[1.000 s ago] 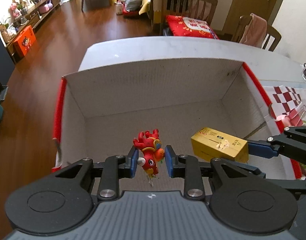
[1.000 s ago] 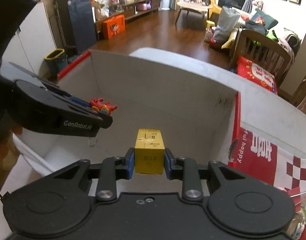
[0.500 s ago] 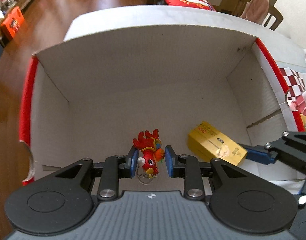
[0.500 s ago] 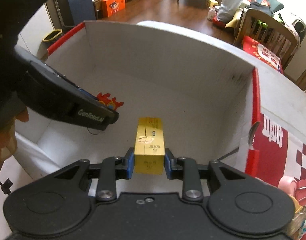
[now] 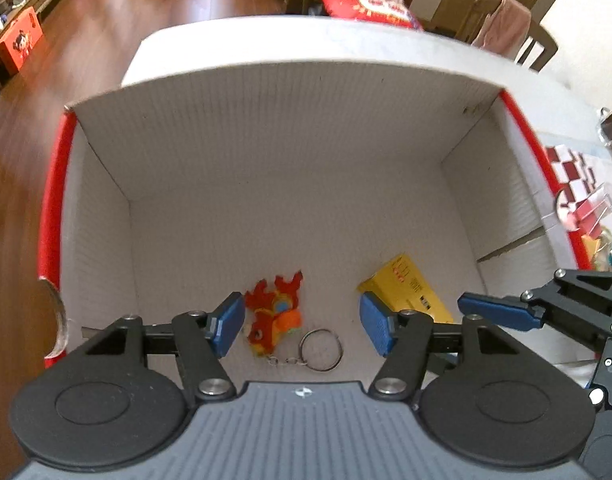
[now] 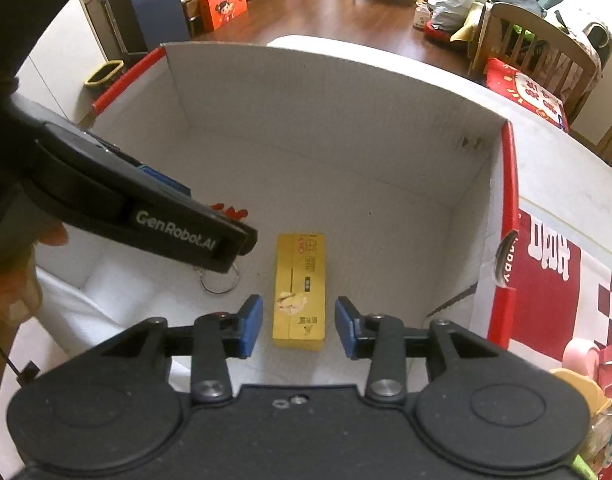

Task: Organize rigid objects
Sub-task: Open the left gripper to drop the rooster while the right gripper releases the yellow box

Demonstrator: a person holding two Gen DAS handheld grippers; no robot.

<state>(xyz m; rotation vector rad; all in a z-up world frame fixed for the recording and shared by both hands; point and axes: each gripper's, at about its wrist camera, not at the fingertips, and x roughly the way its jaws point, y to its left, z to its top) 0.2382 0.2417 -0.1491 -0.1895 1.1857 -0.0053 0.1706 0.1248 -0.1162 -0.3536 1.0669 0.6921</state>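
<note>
Low in both frames, both fingers spread: keychain (image 5: 275,315) and yellow box (image 6: 301,290) lie on the carton (image 5: 290,128) floor, so lift straight up, avoid snagging the ring (image 5: 320,349).

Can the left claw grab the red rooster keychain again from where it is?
Probably yes. The left claw is open, and the red rooster keychain lies flat on the floor of the cardboard box right between its fingers. Nothing covers it; the yellow box lies off to the right.
</note>
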